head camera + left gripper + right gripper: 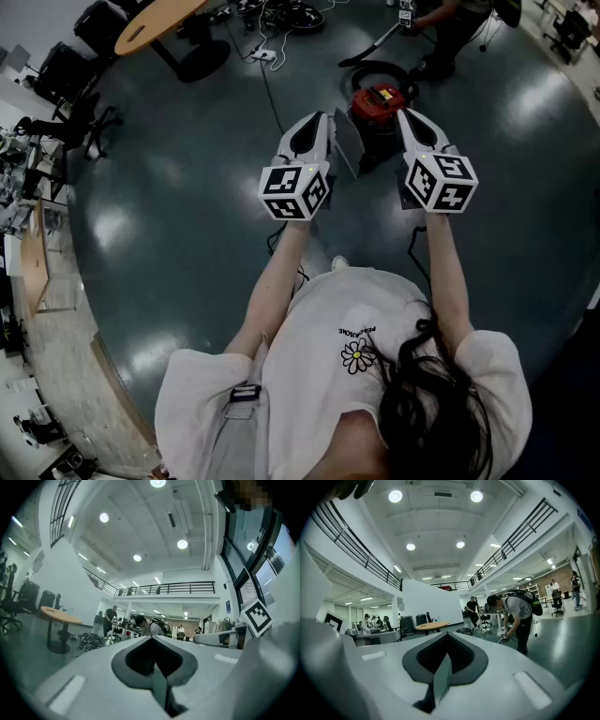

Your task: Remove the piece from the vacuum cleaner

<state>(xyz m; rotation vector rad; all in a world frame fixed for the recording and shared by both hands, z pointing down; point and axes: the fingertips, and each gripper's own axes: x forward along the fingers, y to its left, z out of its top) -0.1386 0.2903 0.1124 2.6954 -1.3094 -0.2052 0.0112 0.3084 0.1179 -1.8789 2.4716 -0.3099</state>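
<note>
The red vacuum cleaner (378,98) stands on the dark floor ahead of me, its black hose (375,66) curling behind it. A flat grey panel (345,142) stands on edge beside it; I cannot tell whether it is attached. In the head view my left gripper (320,116) is held left of the panel and my right gripper (403,112) right of it, both above the vacuum and level. In the left gripper view (154,667) and the right gripper view (445,667) the jaws stand shut, with nothing held that I can see. Both views look across the hall and miss the vacuum.
A person with a backpack (518,613) bends over beyond the vacuum. A round wooden table (155,23) and loose cables (281,14) lie at the far left, office chairs (66,75) further left. Other people stand at desks (110,618) in the distance.
</note>
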